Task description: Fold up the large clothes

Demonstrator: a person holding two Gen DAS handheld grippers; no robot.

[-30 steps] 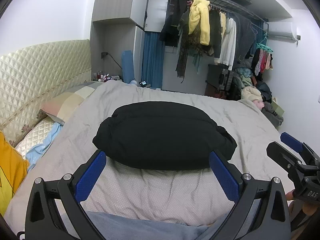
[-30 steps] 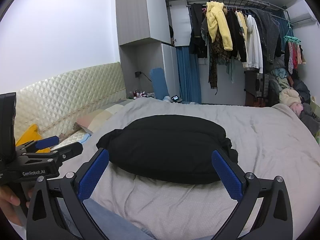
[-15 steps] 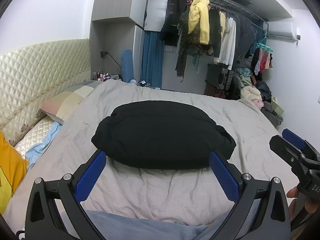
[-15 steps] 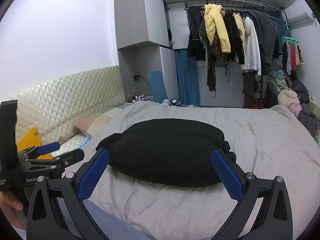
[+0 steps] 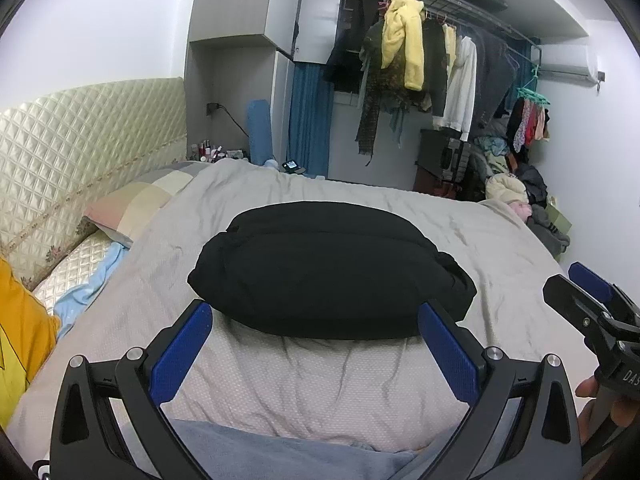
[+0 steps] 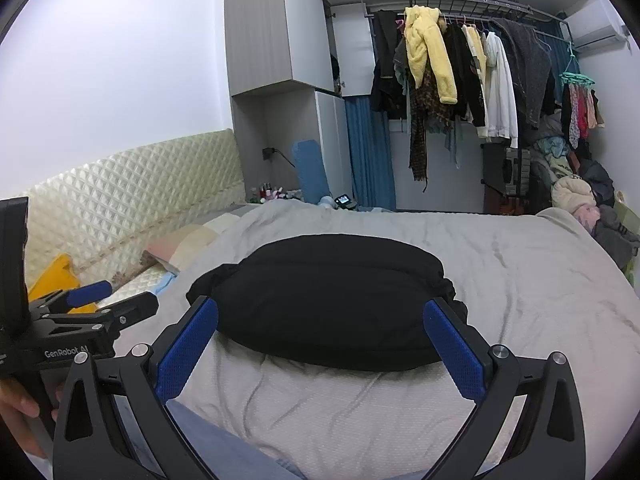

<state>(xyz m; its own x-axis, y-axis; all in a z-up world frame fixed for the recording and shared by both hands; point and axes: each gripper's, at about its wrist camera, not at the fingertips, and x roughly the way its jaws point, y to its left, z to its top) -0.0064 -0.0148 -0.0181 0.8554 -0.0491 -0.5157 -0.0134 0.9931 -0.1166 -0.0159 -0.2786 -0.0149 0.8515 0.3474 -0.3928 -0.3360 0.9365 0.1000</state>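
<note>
A black garment lies folded into a thick oblong bundle in the middle of the grey bed cover; it also shows in the right wrist view. My left gripper is open and empty, held above the near part of the bed in front of the bundle. My right gripper is open and empty, held beside it at about the same distance. Each gripper shows at the edge of the other's view, the right one and the left one.
A quilted cream headboard and pillows are on the left. A yellow cloth lies at the near left. A rail of hanging clothes and a heap of clothes stand beyond the bed. Blue-grey fabric lies below the grippers.
Both grippers have risen and drawn back slightly from the bundle. The black garment has not moved.
</note>
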